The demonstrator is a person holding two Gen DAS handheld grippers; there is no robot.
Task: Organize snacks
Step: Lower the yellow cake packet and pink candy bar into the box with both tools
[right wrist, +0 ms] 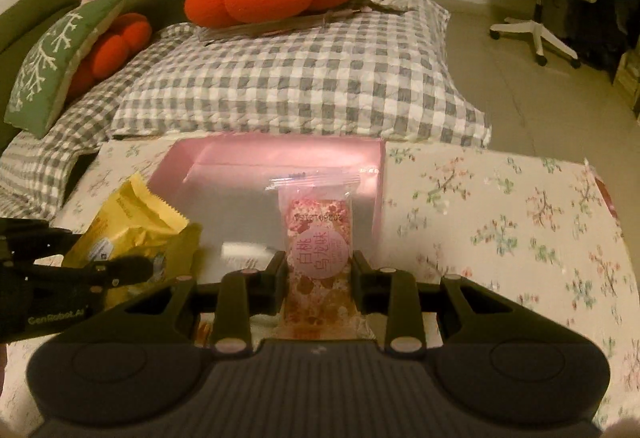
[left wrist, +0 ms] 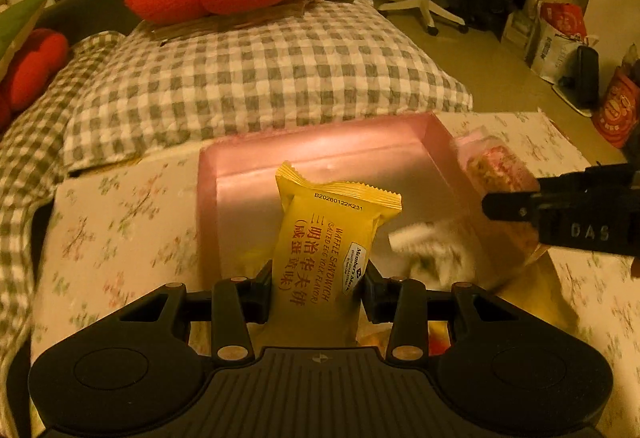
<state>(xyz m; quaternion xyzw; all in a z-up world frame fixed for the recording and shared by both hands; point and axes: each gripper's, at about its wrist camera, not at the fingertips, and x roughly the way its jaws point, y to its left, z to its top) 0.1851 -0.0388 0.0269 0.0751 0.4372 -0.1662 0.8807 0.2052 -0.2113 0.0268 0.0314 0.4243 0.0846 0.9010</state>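
A yellow packet [left wrist: 328, 242] is clamped by the left gripper [left wrist: 318, 284] and a pink packet [right wrist: 318, 258] by the right gripper [right wrist: 319, 278] – both are held over the pink box [left wrist: 320, 142] at mid-frame, presumably for dropping in.

Each wrist camera sat just behind its own tongs, looking steeply down past them from close above the table, and both views shared the pink box [left wrist: 320, 154] [right wrist: 280, 158] and checked bedding [left wrist: 256, 78] [right wrist: 288, 86] beyond.

left claw [left wrist: 318, 284]: black, ribbed housing, copper rivets | right claw [right wrist: 320, 278]: black, "DAS" lettering
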